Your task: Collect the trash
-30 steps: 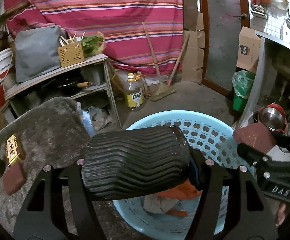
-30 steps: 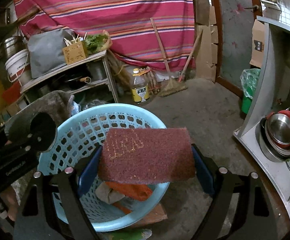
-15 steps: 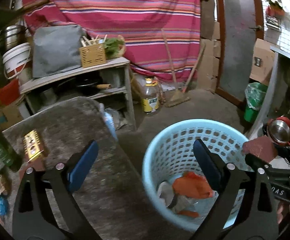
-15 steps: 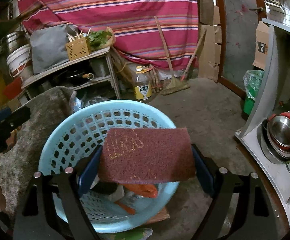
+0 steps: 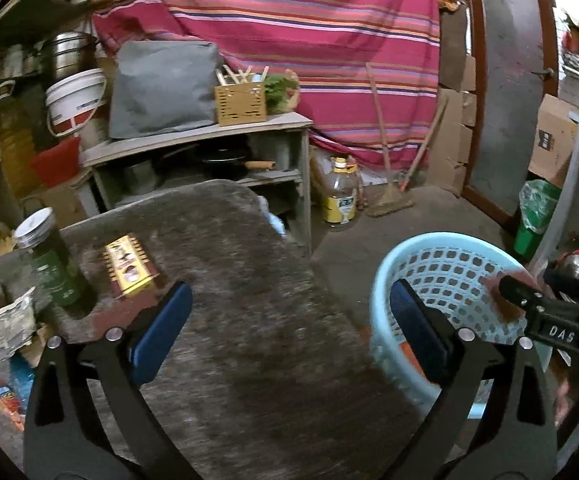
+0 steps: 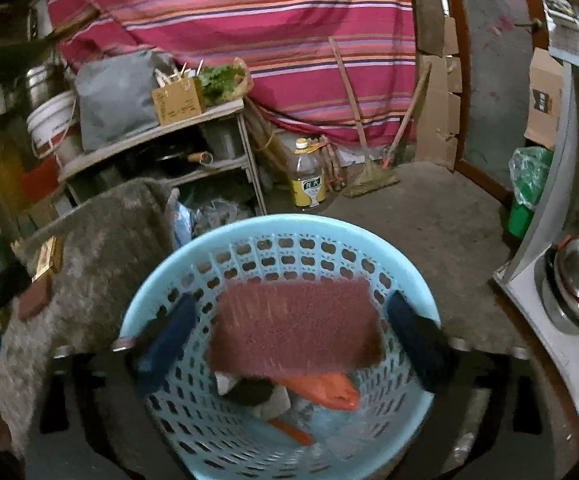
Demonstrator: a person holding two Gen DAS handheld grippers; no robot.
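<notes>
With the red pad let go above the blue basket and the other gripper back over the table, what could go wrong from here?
The red scouring pad, blurred and loose between the right gripper's just-opened jaws, might clip the blue basket rim, though it looks centred. The empty left gripper, also just opened, could knock over the green jar while reaching for the yellow box beside it.

We see our left hand-held gripper [image 5: 289, 320] as two black skeletal arms with triangular cut-outs, silver round screws at the joints and dark blue pads on the fingers [image 5: 161, 328]. Our right hand-held gripper [image 6: 293, 328] has the same blue pads, and its black body carries white letters "DAS".
</notes>
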